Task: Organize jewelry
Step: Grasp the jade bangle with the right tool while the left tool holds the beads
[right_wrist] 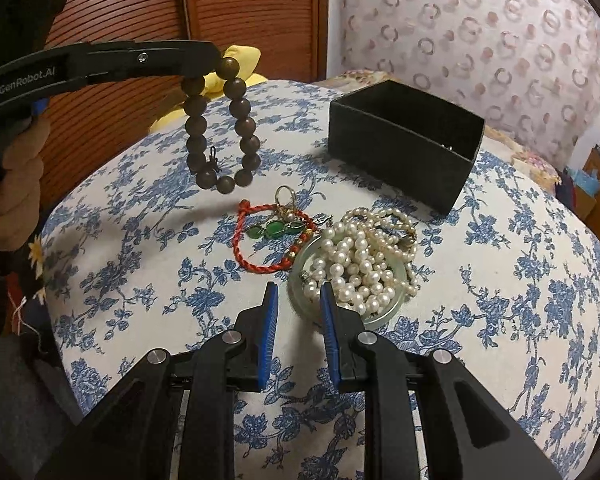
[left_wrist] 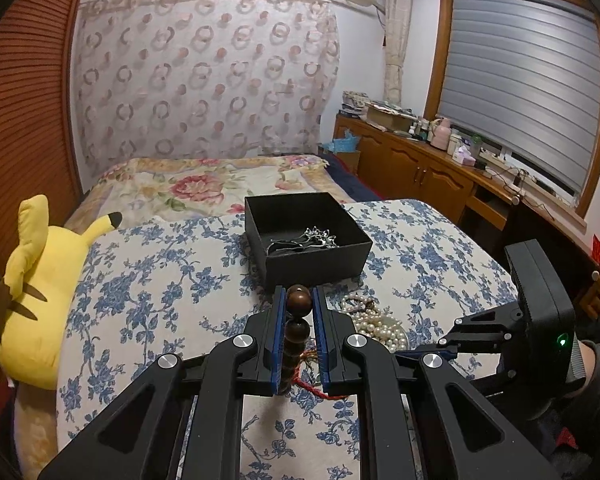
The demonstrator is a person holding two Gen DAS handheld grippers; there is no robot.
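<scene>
The left tongs point(left_wrist: 299, 300) pinch a brown wooden bead bracelet point(right_wrist: 220, 124), which hangs free at the upper left of the right wrist view, above the blue-flowered cloth point(right_wrist: 140, 240). The right tongs point(right_wrist: 298, 294) stand slightly spread with nothing between the pads, low in the centre of that frame, just before a pale jade bangle point(right_wrist: 384, 318) heaped with a pearl necklace point(right_wrist: 364, 256). Left of the pearls lies a red cord bracelet point(right_wrist: 244, 236) with green stones point(right_wrist: 277, 227). A black box point(right_wrist: 404, 140), open-topped, sits at the upper right, holding silver jewelry point(left_wrist: 320, 236). A yellow plush toy point(left_wrist: 32, 288) lies at the left edge of the left wrist view.
</scene>
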